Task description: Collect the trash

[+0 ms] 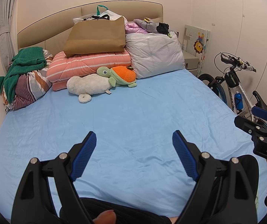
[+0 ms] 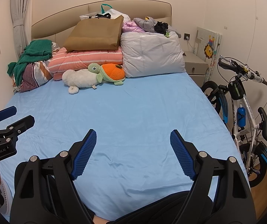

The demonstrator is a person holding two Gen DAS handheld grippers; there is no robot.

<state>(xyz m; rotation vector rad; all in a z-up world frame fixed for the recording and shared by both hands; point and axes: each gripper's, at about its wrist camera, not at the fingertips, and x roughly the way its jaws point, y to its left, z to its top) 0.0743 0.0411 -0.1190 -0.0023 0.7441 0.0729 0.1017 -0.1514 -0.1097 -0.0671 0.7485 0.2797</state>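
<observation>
My left gripper (image 1: pixel 134 136) hovers open above the near part of the light blue bed sheet (image 1: pixel 133 112), with nothing between its blue pads. My right gripper (image 2: pixel 133 134) is open too, over the same near stretch of sheet (image 2: pixel 124 112), and holds nothing. Each gripper shows at the edge of the other's view: the right gripper (image 1: pixel 249 118) on the right, the left gripper (image 2: pixel 22 116) on the left. A brown paper bag (image 1: pixel 96 37) and a white plastic bag (image 1: pixel 111 15) lie at the headboard. I see only a tiny dark speck (image 2: pixel 134 88) on the sheet.
Along the headboard lie a striped pink quilt (image 1: pixel 88 63), a grey pillow (image 1: pixel 155 54), a green knit (image 1: pixel 25 63), a white plush (image 1: pixel 88 84) and a turtle plush (image 1: pixel 120 74). A bicycle (image 2: pixel 245 108) and a nightstand (image 2: pixel 194 63) stand right of the bed. Dark-clad legs show at the bottom.
</observation>
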